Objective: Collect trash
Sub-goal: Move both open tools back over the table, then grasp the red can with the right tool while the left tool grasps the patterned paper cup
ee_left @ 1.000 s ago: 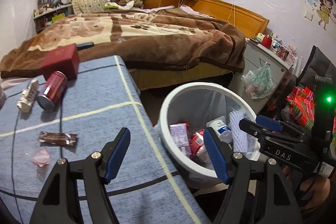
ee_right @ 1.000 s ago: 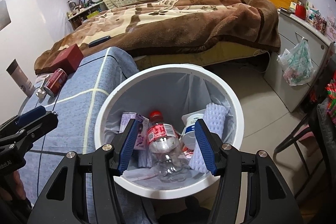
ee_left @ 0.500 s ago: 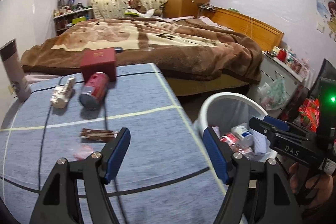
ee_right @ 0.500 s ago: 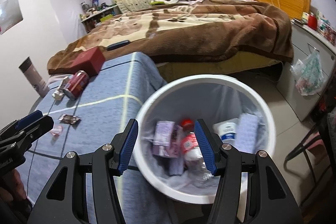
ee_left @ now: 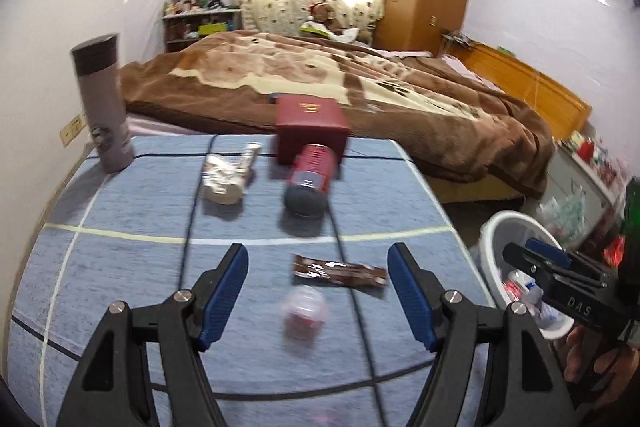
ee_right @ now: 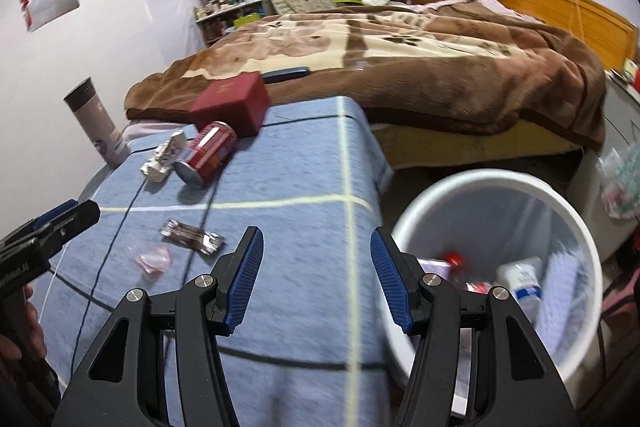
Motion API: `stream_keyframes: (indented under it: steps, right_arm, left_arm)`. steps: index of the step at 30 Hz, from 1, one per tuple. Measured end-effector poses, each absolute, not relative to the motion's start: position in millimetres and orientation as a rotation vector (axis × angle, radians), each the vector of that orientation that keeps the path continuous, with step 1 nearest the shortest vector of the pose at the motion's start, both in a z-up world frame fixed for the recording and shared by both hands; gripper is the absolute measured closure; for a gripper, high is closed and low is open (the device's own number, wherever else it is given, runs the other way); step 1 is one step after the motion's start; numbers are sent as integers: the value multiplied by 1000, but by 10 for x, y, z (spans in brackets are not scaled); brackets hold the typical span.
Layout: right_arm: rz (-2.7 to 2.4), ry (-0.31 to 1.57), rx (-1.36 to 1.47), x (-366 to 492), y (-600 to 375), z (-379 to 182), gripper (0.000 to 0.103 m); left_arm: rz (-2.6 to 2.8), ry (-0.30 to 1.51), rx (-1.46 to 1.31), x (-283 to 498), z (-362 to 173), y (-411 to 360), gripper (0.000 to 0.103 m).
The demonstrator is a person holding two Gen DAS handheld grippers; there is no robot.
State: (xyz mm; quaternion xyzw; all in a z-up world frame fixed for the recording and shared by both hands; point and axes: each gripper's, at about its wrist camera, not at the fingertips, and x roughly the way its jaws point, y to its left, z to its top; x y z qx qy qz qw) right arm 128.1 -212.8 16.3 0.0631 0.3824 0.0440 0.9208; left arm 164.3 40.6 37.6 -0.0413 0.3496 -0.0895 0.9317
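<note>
My left gripper (ee_left: 318, 293) is open and empty, jaws wide apart, hanging over the blue table (ee_left: 120, 267). My right gripper (ee_right: 316, 277) is open and empty too, over the table edge beside the white bin (ee_right: 496, 183).

Nearest trash sits between the left jaws' line: a brown wrapper (ee_left: 339, 270) lying flat, and a small clear cup (ee_left: 304, 313) just in front of it, blurred. I judge the wrapper light, thin, crinkly, likely slippery; pinch it across the short width at mid-length. The cup looks soft and crushable, so go gently on the rim.

Further out: a red can (ee_left: 310, 177) on its side, light, may roll, grab across the body. A crumpled white pack (ee_left: 228, 175) lies beside it. The red box (ee_left: 310, 125) touches the can's far end. The grey flask (ee_left: 103, 105) stands upright at the far corner, probably not trash.

A dark cord (ee_left: 192, 227) runs across the table near the wrapper and could snag.
</note>
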Motion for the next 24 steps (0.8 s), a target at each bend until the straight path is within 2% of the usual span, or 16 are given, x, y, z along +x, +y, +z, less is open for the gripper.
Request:
stream_keyframes:
  steps: [9,24]
  right_arm:
    - [131,807,106,1675,-1688,121,46]
    - [212,832,132,2332,-1163,59,45]
  left_arm:
    - [-94,737,-113,1988,255,986,29]
    - [-201,863,-115,2796,-96,1090,28]
